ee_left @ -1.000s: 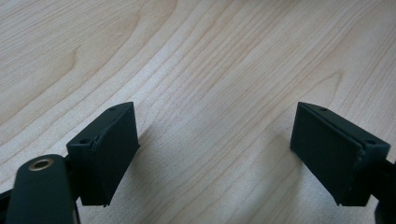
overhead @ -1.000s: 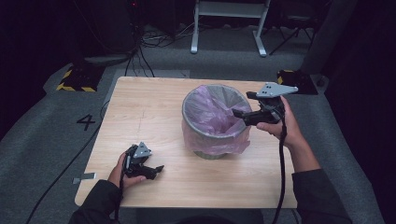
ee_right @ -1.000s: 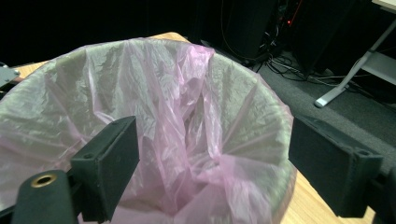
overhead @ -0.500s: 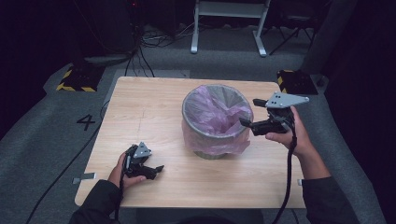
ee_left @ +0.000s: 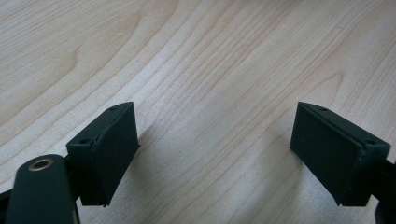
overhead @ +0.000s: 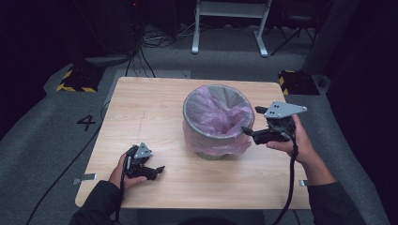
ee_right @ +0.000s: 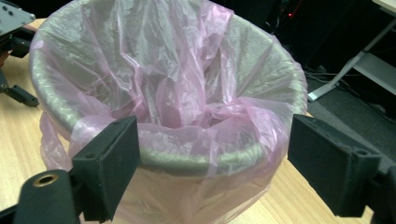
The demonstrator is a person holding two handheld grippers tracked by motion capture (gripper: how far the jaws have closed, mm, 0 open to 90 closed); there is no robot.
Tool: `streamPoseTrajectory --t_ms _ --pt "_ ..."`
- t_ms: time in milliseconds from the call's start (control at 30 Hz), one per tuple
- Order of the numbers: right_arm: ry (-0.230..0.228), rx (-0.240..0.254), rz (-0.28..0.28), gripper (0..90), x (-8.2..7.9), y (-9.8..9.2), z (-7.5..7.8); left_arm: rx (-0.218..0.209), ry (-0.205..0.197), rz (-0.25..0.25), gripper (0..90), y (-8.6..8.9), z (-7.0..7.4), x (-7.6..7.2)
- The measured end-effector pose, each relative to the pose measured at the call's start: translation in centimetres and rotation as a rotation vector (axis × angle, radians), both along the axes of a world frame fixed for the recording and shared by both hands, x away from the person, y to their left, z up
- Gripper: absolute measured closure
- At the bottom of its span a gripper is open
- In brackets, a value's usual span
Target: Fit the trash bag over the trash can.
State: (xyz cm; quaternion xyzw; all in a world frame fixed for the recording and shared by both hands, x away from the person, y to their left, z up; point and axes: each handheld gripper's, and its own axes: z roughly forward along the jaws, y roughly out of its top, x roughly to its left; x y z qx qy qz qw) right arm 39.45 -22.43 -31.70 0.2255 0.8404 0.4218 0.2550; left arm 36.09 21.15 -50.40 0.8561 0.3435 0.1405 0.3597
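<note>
A grey mesh waste bin (overhead: 210,104) lined with a pink plastic bag (overhead: 220,117) stands upright in the middle of the wooden table (overhead: 155,112). My right gripper (overhead: 252,121) hovers just off the bin's right side, pointing at its rim, jaws open. In the right gripper view the bin's rim (ee_right: 187,156) and the draped bag (ee_right: 163,79) lie just beyond my open right gripper (ee_right: 215,158), and nothing is pinched. My left gripper (overhead: 157,171) rests low at the table's front left, open over bare wood (ee_left: 215,70).
The table's front edge lies just behind both hands. Dark carpet surrounds the table, with cables (overhead: 145,51) and a white metal stand (overhead: 230,18) behind it. Black-and-yellow blocks (overhead: 75,79) sit on the floor at the far corners.
My right gripper has drawn back from the bin's rim, moving right and toward the person, slightly lower. The left gripper has stayed put.
</note>
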Motion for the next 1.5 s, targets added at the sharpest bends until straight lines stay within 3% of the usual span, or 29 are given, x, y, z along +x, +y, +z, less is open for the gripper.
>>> streamPoseTrajectory --t_ms 433,667,1500 --pt "0.017 -0.011 0.023 17.5 -0.8 -0.5 -1.2 0.0 0.0 0.0 14.9 0.0 0.0 0.0" --pt "0.033 -0.015 0.023 17.6 -0.9 -0.9 -2.6 0.0 0.0 0.0 15.0 0.0 0.0 0.0" --pt "0.112 -0.103 -0.001 17.6 -1.4 -2.0 -7.0 0.001 -0.001 -0.001 15.0 0.0 0.0 0.0"
